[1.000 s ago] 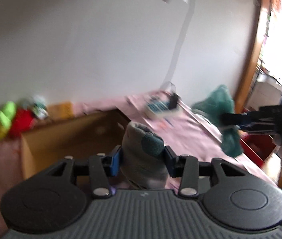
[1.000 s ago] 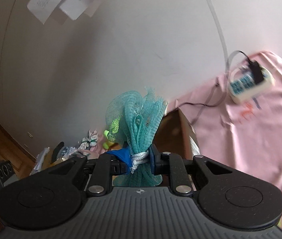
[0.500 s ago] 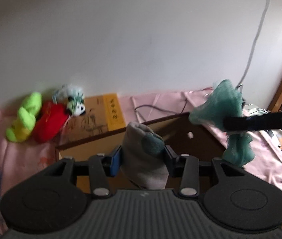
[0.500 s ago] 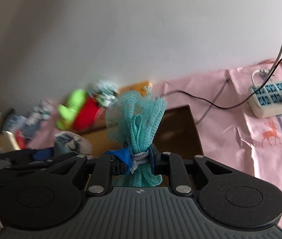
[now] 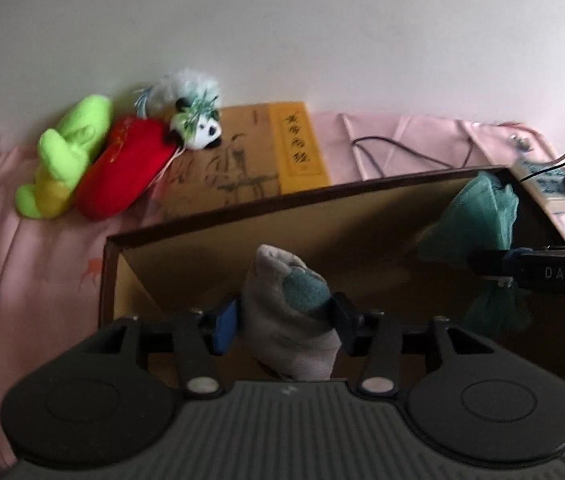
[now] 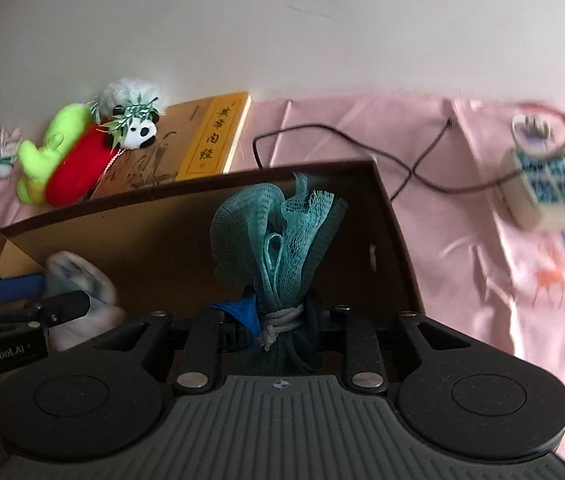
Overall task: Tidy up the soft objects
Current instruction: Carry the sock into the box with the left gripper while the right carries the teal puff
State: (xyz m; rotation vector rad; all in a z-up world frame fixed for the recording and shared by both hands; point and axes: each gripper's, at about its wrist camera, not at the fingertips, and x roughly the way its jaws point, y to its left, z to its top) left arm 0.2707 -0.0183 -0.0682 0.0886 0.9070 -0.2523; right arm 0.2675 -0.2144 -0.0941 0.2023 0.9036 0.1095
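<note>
Sock [image 5: 286,316], grey knit with a teal heel, is seen between the left gripper [image 5: 284,320] fingers, just widened, over a cardboard box [image 5: 210,248] on pink cloth [image 5: 42,256]. Right view: teal mesh pouf [image 6: 278,240], cord-tied, sits between the right gripper [image 6: 282,322] fingers, just loosened, above the box.

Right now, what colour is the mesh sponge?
Teal green mesh sponge; the right wrist view shows it best.

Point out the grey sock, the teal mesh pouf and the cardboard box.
grey sock [image 5: 282,320], left wrist view, its bunched middle.
teal mesh pouf [image 6: 278,232], right wrist view, its netting.
cardboard box [image 6: 392,236], right wrist view, its right wall.
</note>
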